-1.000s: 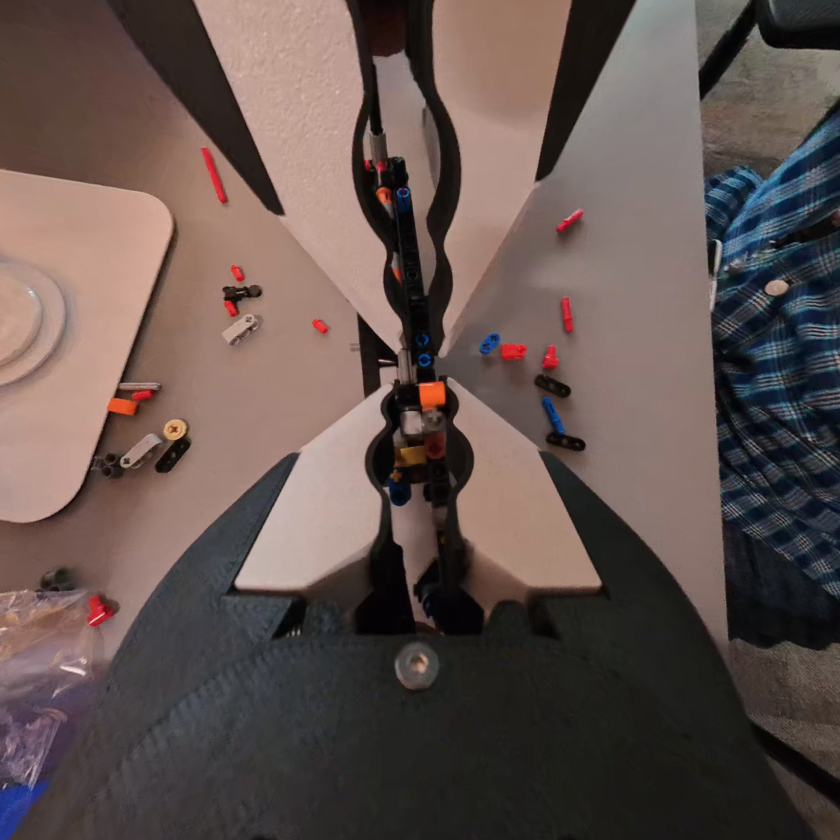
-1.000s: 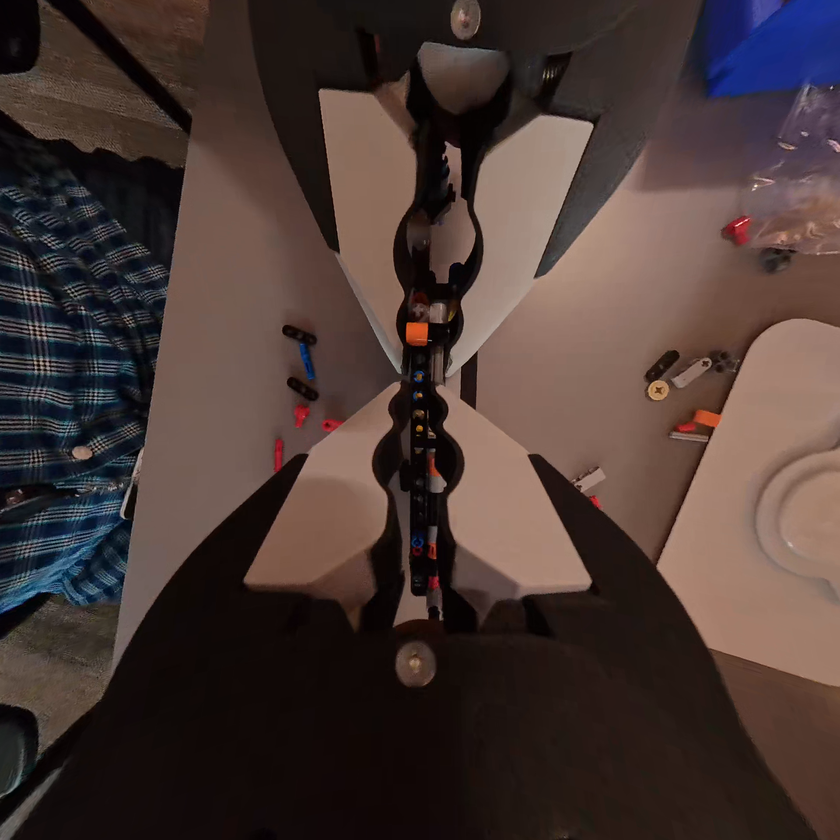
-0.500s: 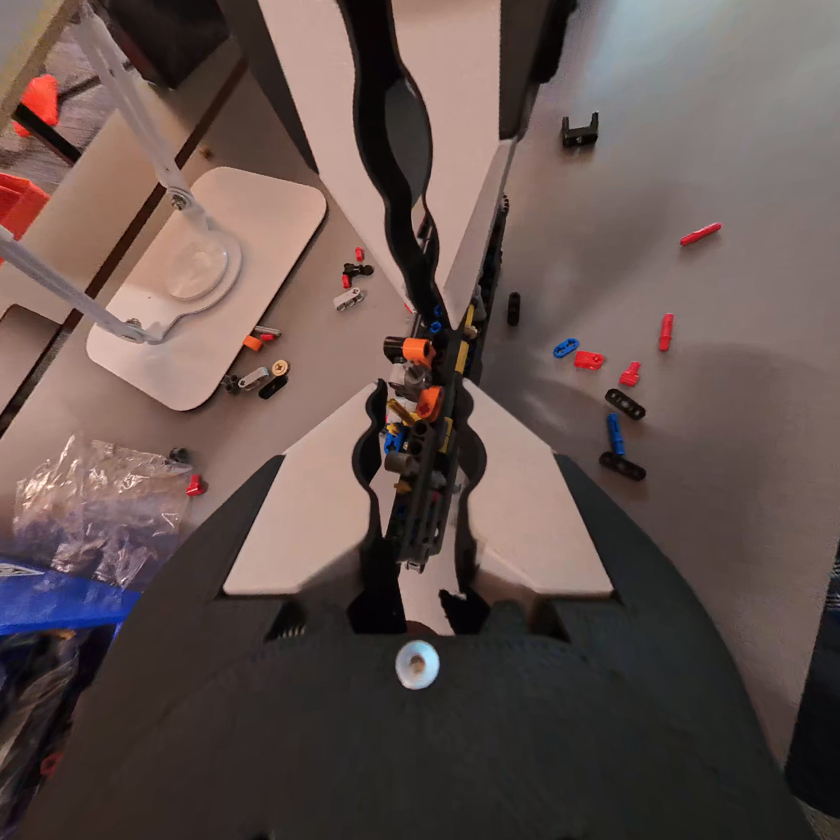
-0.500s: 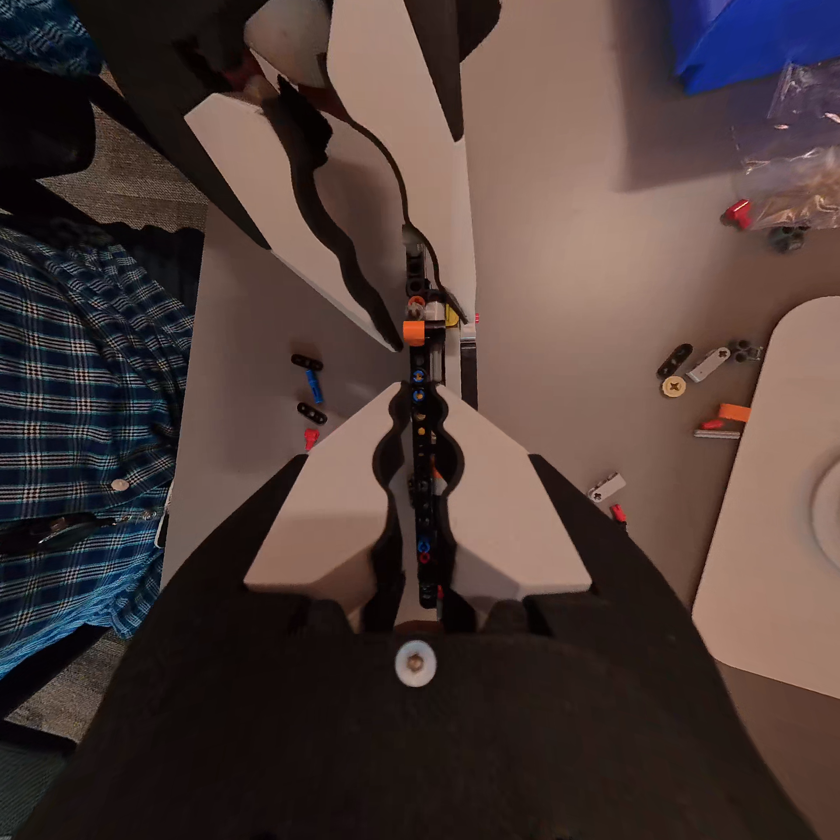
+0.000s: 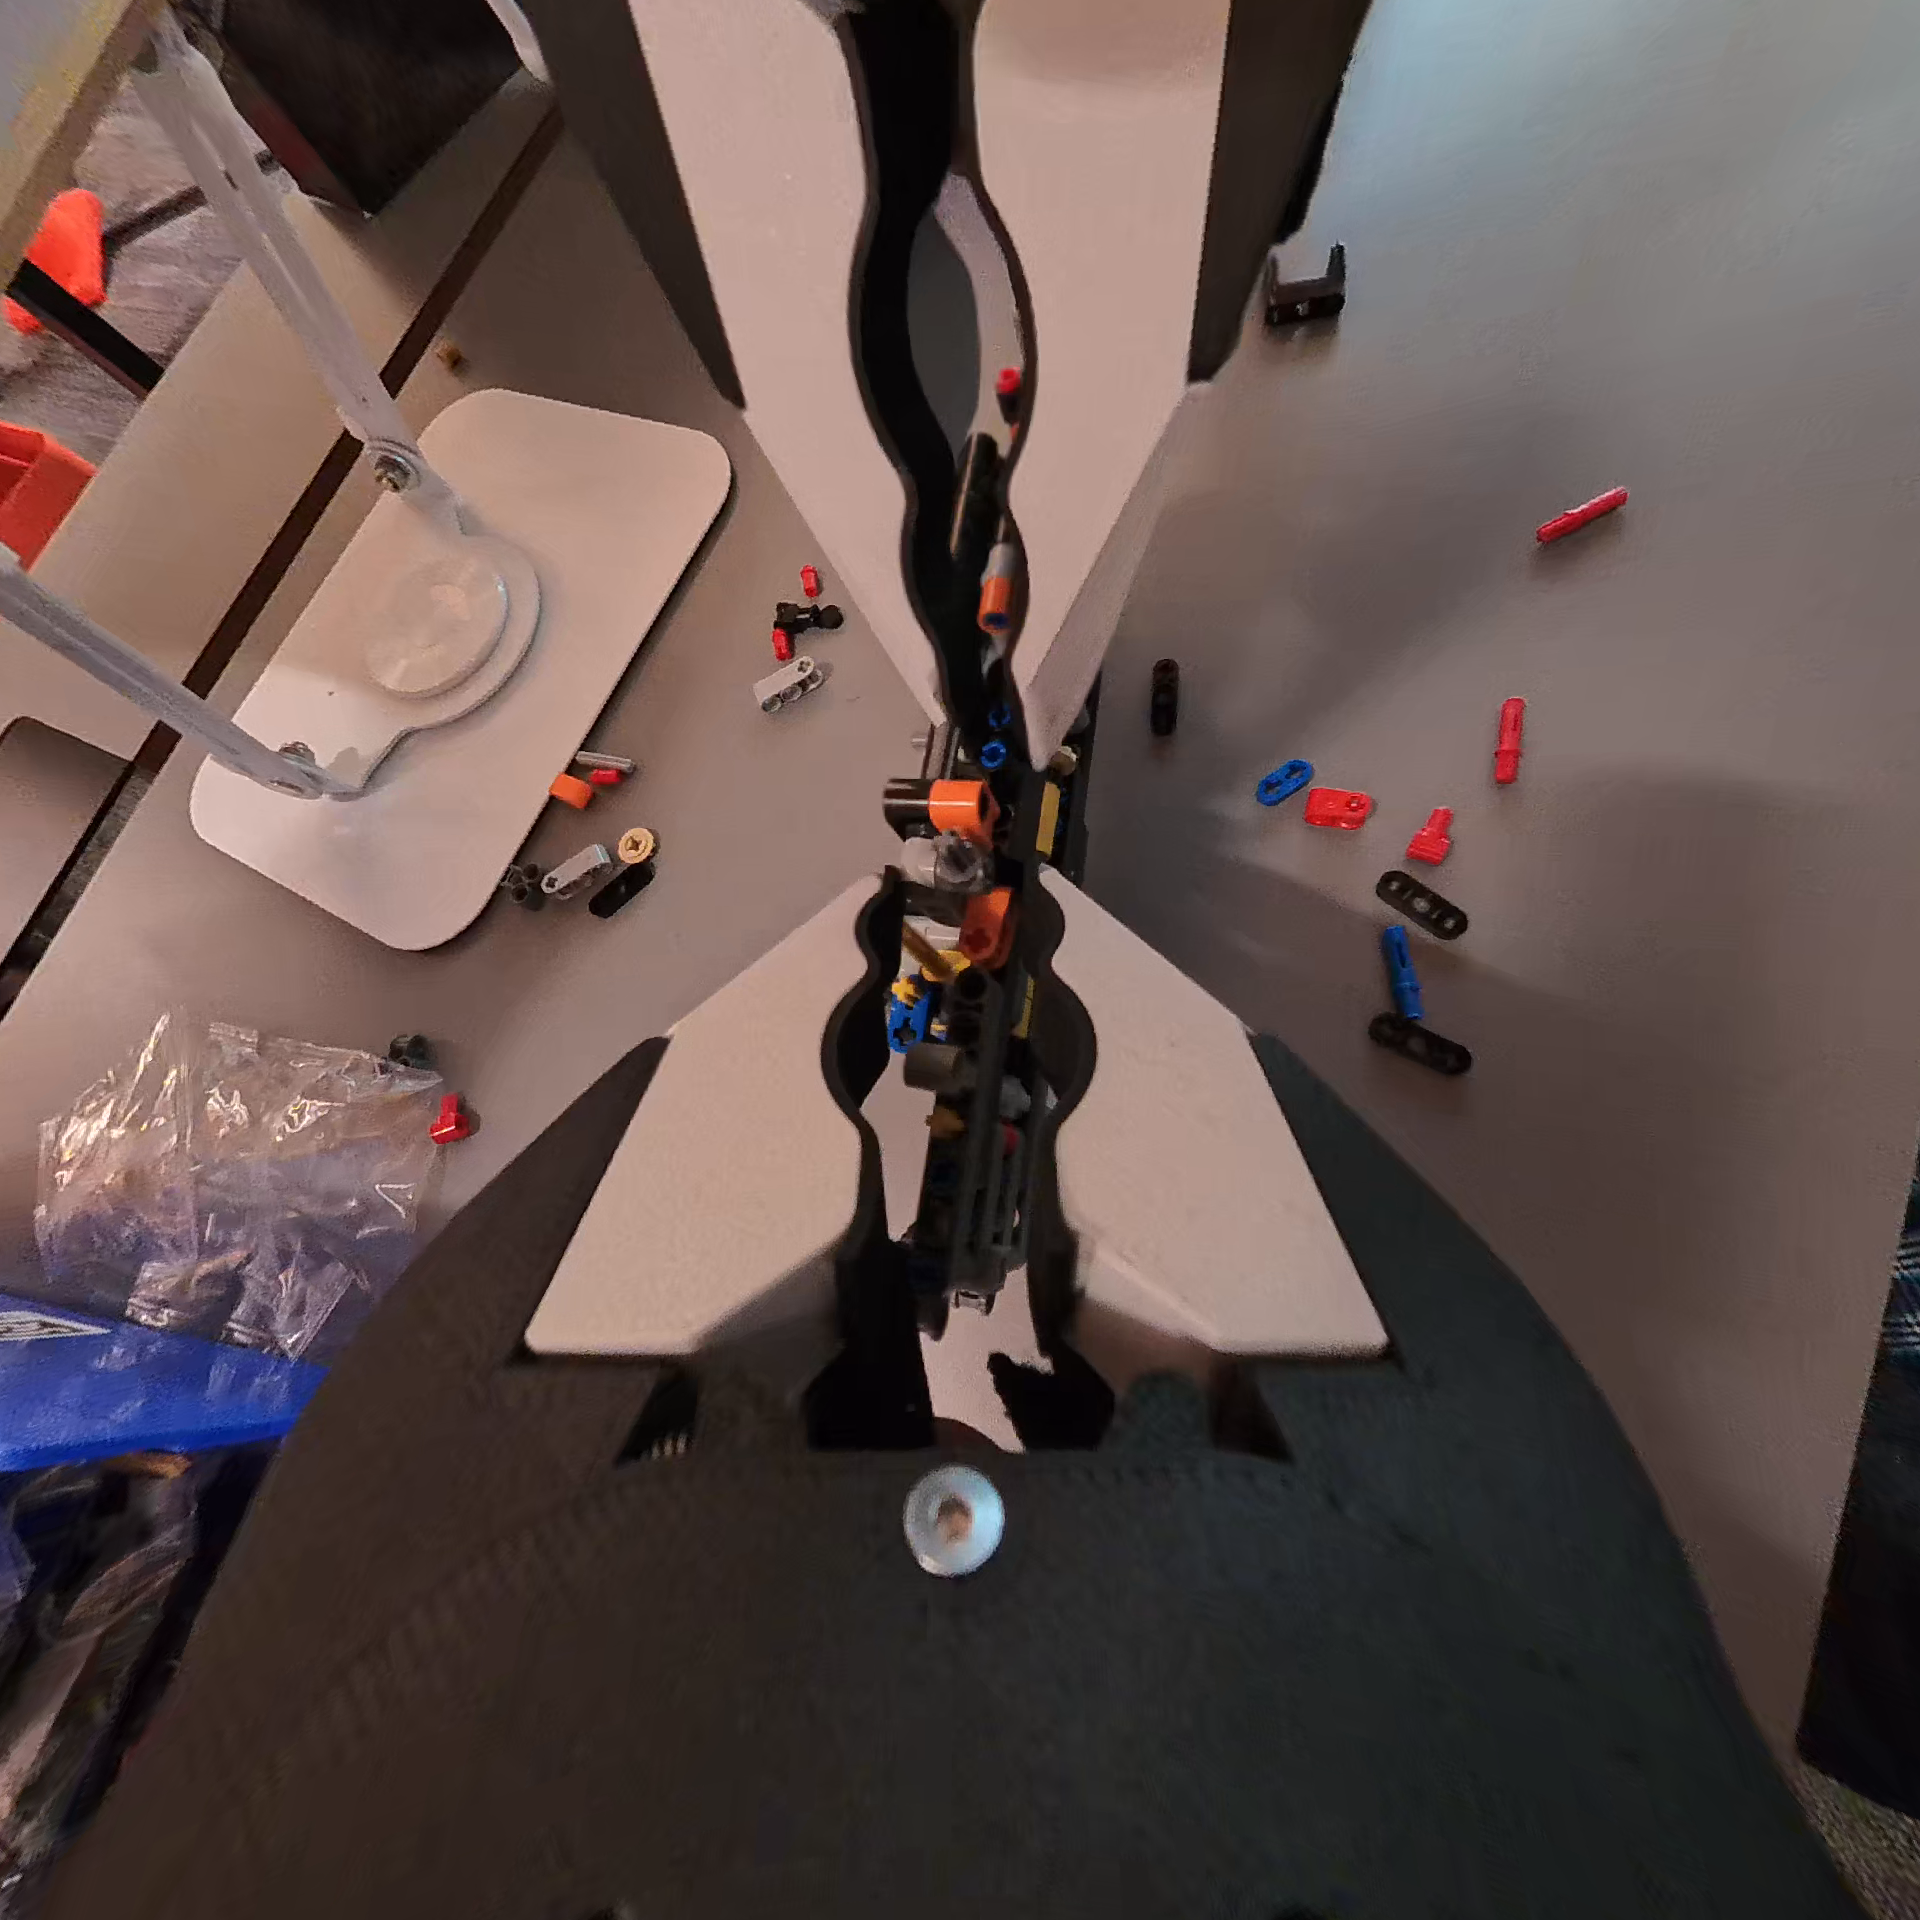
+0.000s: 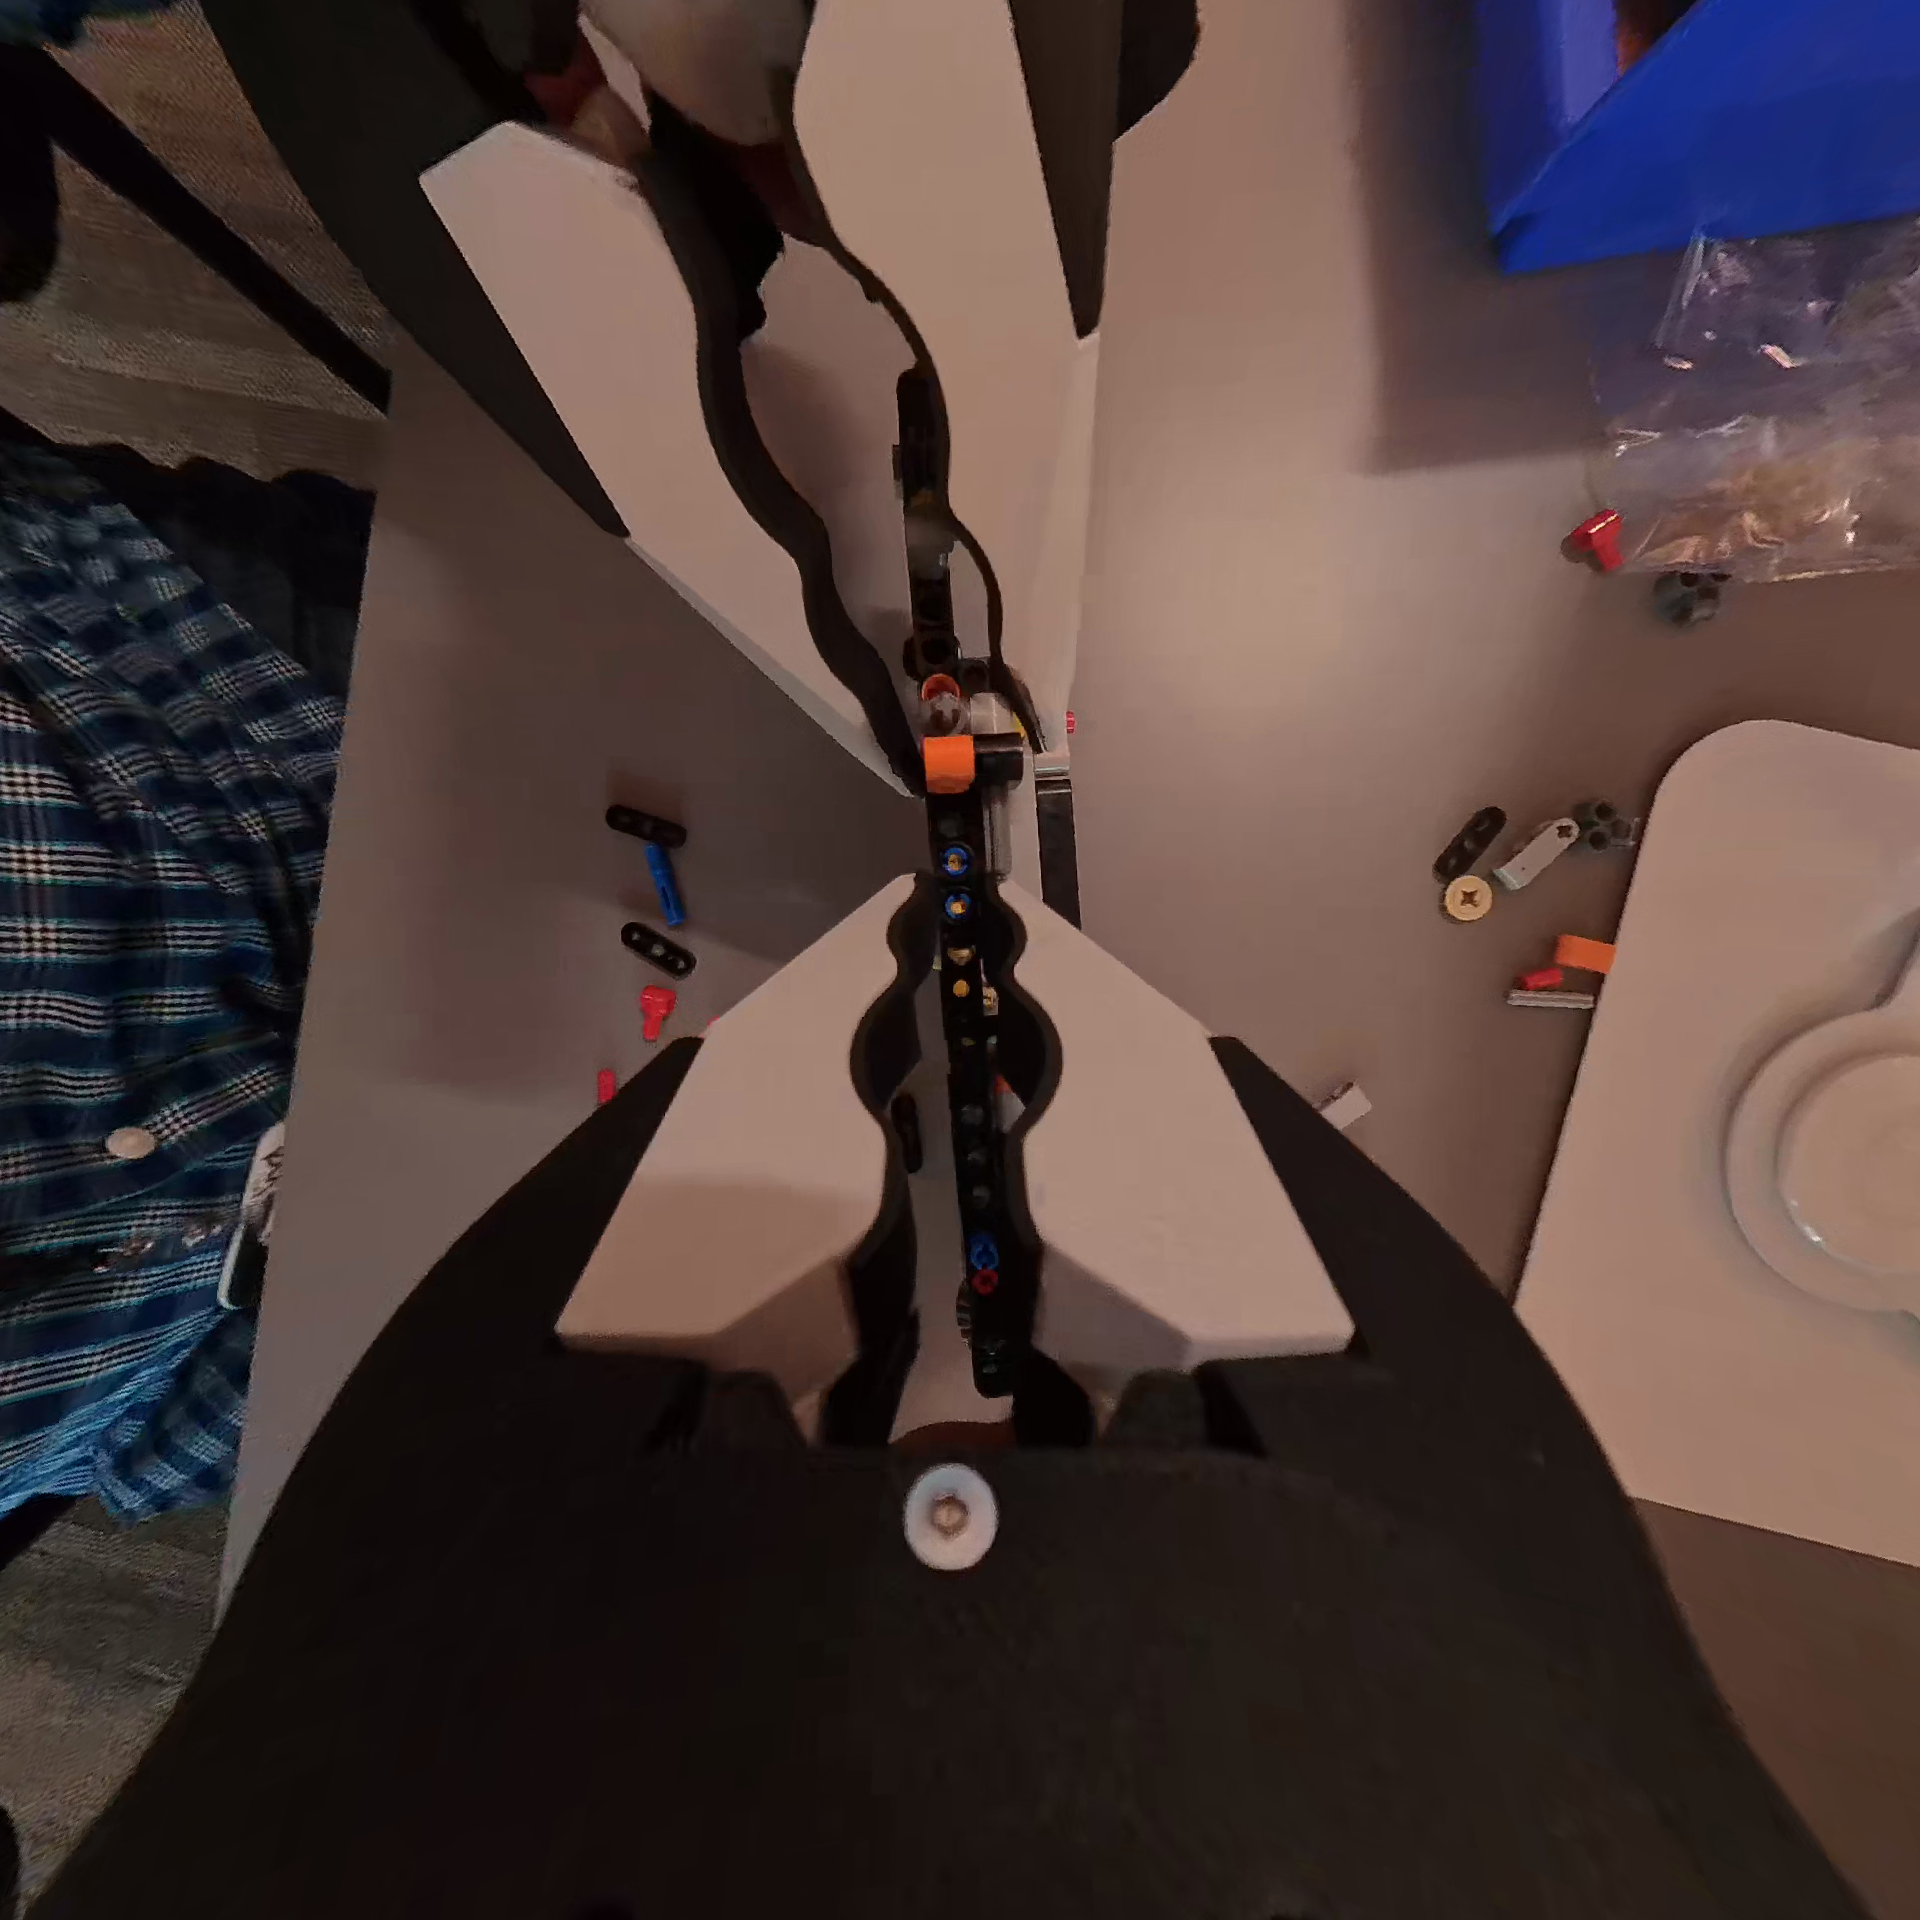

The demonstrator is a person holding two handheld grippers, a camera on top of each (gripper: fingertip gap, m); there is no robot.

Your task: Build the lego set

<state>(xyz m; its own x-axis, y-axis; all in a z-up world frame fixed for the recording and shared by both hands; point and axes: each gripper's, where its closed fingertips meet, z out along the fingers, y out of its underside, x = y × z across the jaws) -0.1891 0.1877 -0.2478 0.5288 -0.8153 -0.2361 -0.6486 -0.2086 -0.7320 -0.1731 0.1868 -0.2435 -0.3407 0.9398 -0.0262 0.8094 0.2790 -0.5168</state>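
Observation:
A long black lego assembly (image 5: pixel 975 940) with orange, blue, yellow and grey parts is held off the grey table (image 5: pixel 1558 1143) between both grippers. My left gripper (image 5: pixel 961 883) is shut on its bulky end with the orange connectors. My right gripper (image 6: pixel 961 883) is shut on the long black beam (image 6: pixel 961 1039) studded with blue and red pins. The two grippers face each other tip to tip. The right gripper also shows in the left wrist view (image 5: pixel 982 717), and the left gripper in the right wrist view (image 6: pixel 977 758), turned at an angle.
Loose red, blue and black pieces (image 5: pixel 1418 904) lie to one side of the assembly, and grey, tan and orange ones (image 5: pixel 592 873) beside a white stand base (image 5: pixel 447 675). A clear parts bag (image 5: pixel 208 1174) and blue box (image 5: pixel 125 1382) sit nearby. A person's plaid shirt (image 6: pixel 125 935) is at the table edge. Left and right tips are no more than a few centimetres apart.
The left gripper has tilted and swung so its view now takes in the stand base and bag. The right gripper has barely moved. Both stay shut on the assembly.

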